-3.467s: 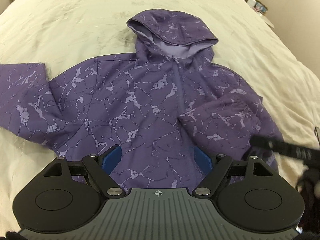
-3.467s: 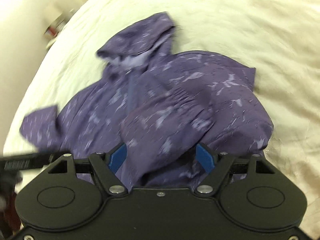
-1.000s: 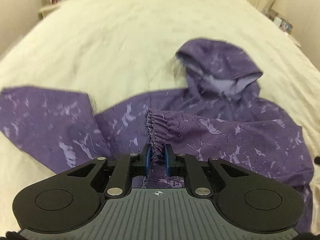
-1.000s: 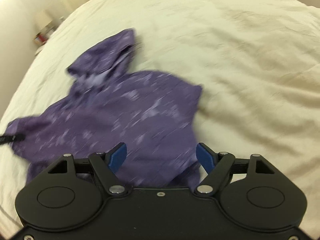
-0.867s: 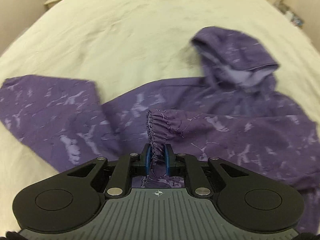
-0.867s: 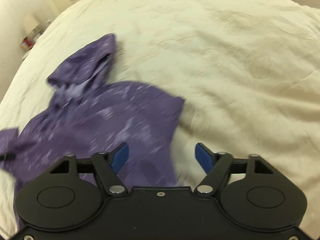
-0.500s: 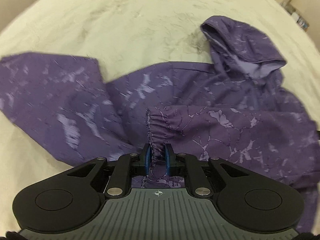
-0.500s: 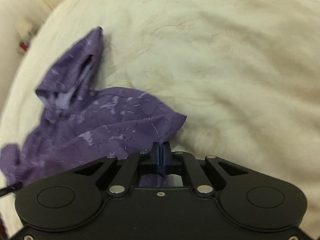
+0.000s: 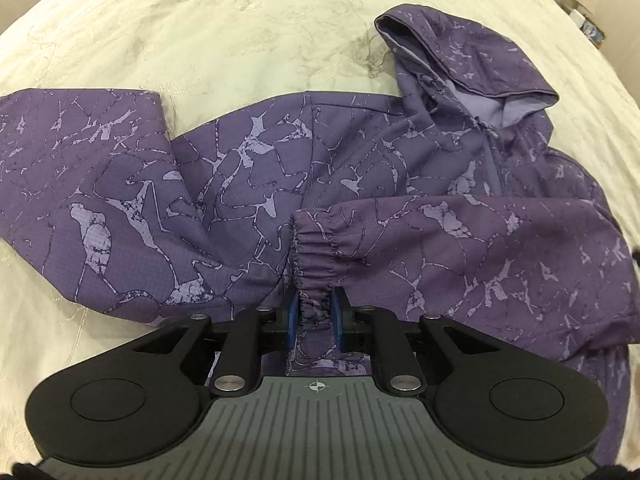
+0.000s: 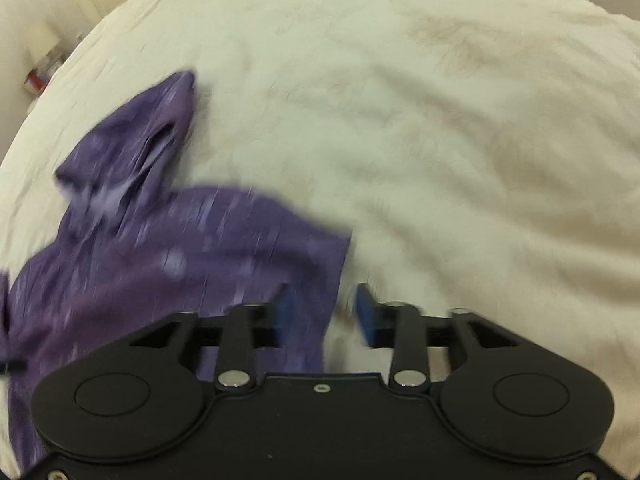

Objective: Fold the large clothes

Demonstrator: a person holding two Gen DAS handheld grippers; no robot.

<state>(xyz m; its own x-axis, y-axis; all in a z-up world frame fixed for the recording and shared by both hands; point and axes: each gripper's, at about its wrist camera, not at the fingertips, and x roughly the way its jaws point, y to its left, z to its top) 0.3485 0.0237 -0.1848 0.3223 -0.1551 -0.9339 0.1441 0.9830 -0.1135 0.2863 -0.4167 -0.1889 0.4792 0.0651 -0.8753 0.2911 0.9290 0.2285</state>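
The left tongs (image 9: 314, 314) are shown nearly closed, their blue pads pinching the gathered elastic cuff (image 9: 310, 256) of one sleeve of the purple hooded jacket with a pale crackle print (image 9: 256, 184). The sleeve held by that cuff is seen drawn across the jacket's front, its cuff lying near the middle of the chest, just beside the zip. The right tongs (image 10: 324, 312) are shown partly open; their jaws have just been opening, and the jacket's side edge (image 10: 320, 280) lies between the blue pads without being pressed, though motion blur limits what can be told. The jacket is spread front-up on the cream quilted bed cover (image 9: 240, 32), its hood (image 9: 468, 60) pointing away from the cameras and its other sleeve (image 9: 76, 152) extended flat to the side. The fabric may be judged light, soft and limp: it is expected to drape and crease wherever it is unsupported, and the smooth weave may slide over itself once layered. Hold is best taken at firm edges, namely the elastic cuffs, hem corners and shoulder seams, where the thicker gathered cloth gives the pads purchase. A nightstand with small items (image 10: 40, 72) is visible beyond the bed.
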